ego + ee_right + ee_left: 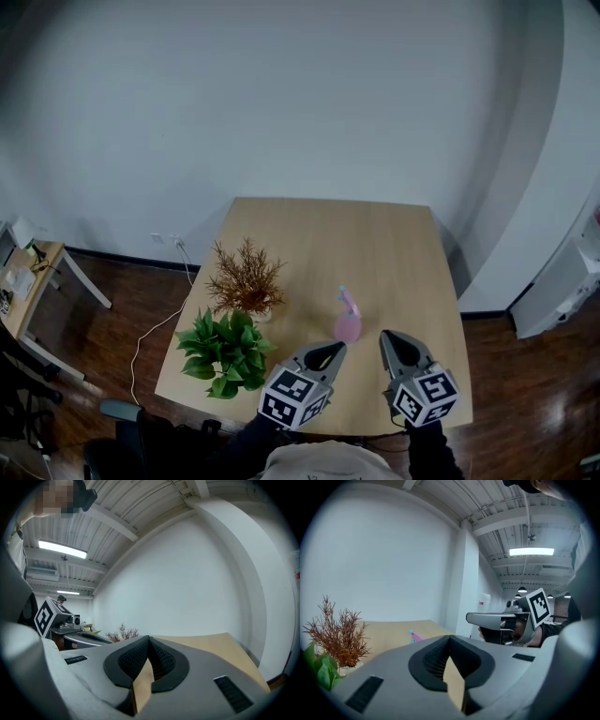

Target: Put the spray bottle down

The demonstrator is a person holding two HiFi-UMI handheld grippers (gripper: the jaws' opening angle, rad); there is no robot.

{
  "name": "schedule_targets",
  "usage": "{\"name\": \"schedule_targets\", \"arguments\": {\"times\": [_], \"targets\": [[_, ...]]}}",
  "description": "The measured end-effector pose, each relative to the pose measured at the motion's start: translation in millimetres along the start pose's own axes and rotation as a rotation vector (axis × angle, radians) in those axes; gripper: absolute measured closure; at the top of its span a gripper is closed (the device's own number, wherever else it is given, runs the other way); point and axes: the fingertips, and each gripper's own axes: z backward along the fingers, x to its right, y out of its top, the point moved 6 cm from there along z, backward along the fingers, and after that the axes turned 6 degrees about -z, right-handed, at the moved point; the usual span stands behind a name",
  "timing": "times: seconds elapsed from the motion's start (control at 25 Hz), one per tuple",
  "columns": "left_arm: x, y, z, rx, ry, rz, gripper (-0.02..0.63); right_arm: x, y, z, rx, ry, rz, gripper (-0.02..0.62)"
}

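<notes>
A pink spray bottle (348, 319) stands upright on the wooden table (375, 244), near its front edge. In the left gripper view the bottle's top (415, 636) shows just past the jaws. My left gripper (336, 346) hovers just in front of the bottle and slightly to its left, shut, with nothing between its jaws. Just right of the bottle my right gripper (387, 335) is also shut and empty. Neither gripper touches the bottle. The left gripper's jaws (450, 637) and the right gripper's jaws (149, 638) meet at their tips.
A dried brown plant (246, 278) and a green leafy plant (223, 349) stand on the table's left front part. A white cable (155, 333) lies on the floor at the left, near a small desk (28, 281). A white cabinet (562, 281) stands at the right.
</notes>
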Motion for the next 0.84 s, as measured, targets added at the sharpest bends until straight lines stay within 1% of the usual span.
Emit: {"name": "schedule_targets", "arguments": {"times": [0.24, 0.84], "targets": [[-2, 3, -2, 0.002, 0.0, 0.002, 0.612, -1, -1, -4, -0.017, 0.017, 0.005, 0.603], [-9, 2, -5, 0.006, -0.001, 0.015, 0.612, 3, -10, -11, -0.039, 0.023, -0.014, 0.603]]}}
